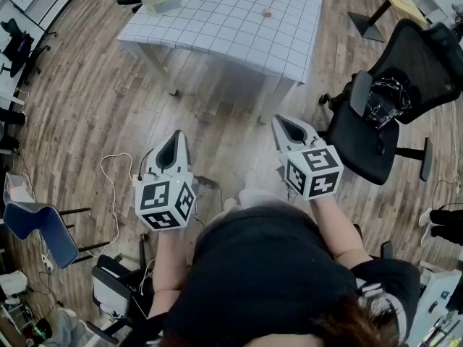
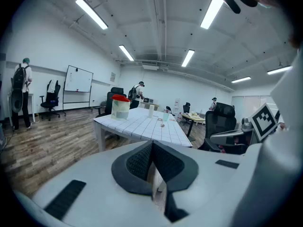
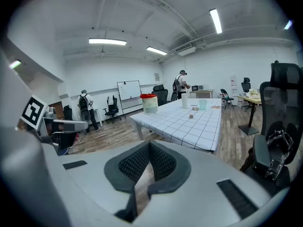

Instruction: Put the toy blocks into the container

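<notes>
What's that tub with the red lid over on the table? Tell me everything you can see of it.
The tub is a see-through jar that looks like plastic, with its red lid on. It stands upright near a corner of the table, on the white grid-patterned top. Nothing but the table touches it. What is inside cannot be made out from here.

**Both grippers held forward, jaws closed and empty**

The person held the left gripper [image 1: 176, 134] and the right gripper [image 1: 281, 121] out in front of the body, side by side and well apart. Both pointed toward the far side and tilted slightly downward. Each pair of jaws met at the tips with nothing between them. The left forearm [image 1: 168, 259] and right forearm [image 1: 336, 226] reached forward from the torso.
</notes>
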Action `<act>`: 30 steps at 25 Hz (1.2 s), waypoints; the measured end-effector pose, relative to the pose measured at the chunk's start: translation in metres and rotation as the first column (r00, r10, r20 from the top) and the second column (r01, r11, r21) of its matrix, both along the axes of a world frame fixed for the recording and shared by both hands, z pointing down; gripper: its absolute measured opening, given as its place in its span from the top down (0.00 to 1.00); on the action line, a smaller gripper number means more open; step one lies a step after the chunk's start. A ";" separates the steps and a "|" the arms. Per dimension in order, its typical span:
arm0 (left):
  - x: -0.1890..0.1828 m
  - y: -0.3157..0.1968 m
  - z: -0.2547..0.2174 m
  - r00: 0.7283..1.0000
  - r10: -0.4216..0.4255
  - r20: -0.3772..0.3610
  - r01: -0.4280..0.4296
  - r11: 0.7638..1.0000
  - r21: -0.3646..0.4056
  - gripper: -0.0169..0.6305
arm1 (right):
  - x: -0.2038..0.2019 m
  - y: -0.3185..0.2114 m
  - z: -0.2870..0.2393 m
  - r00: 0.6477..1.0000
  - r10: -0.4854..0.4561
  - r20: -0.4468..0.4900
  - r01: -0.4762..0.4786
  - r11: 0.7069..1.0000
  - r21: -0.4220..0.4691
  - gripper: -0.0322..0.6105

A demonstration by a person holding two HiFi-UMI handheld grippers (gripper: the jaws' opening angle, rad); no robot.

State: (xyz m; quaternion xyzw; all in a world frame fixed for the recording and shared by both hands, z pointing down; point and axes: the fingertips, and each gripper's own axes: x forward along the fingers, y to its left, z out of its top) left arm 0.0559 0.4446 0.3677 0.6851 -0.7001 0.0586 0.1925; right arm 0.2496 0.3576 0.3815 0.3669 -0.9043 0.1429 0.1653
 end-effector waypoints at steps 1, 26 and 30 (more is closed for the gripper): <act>0.000 -0.005 0.000 1.000 0.000 0.001 0.000 1.000 0.003 0.94 | 0.000 -0.005 0.001 1.000 0.002 0.005 -0.002 1.000 0.001 0.93; 0.027 -0.125 0.002 1.000 -0.004 0.014 0.004 1.000 -0.017 0.94 | -0.013 -0.102 0.021 0.983 -0.178 0.046 0.180 0.983 -0.045 0.93; 0.020 -0.128 0.003 0.999 -0.028 0.021 0.029 0.999 -0.035 0.94 | -0.017 -0.115 0.020 0.982 -0.177 0.061 0.180 0.982 -0.050 0.93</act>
